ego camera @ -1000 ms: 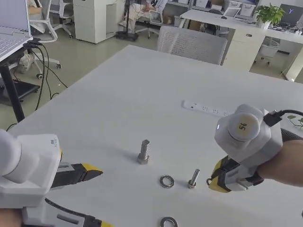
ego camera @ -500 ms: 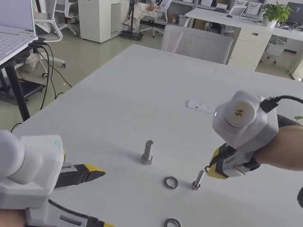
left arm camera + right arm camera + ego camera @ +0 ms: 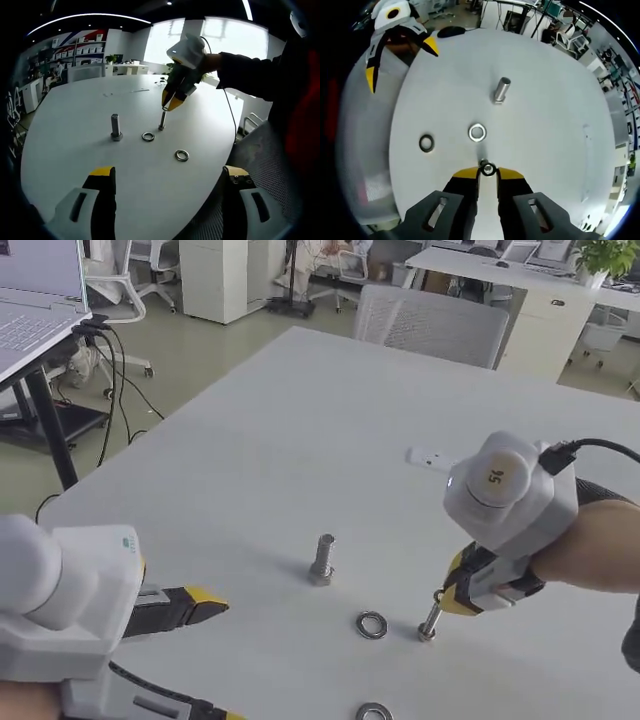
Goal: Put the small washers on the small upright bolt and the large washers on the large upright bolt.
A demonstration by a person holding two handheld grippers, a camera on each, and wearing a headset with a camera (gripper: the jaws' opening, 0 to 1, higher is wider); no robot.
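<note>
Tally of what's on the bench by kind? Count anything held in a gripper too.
Bolts: 2, the large bolt and the small bolt, both upright
Washers: 3, namely two loose washers on the table and a small washer in the right gripper at the small bolt's tip
Power strip: 1
Total: 6

Setting: open-plan office. White counter (image 3: 250,440), grey mesh chair (image 3: 432,325) behind it, laptop (image 3: 35,300) on a side stand, white cabinets (image 3: 225,275), potted plant (image 3: 605,255), more desks (image 3: 480,262) beyond
</note>
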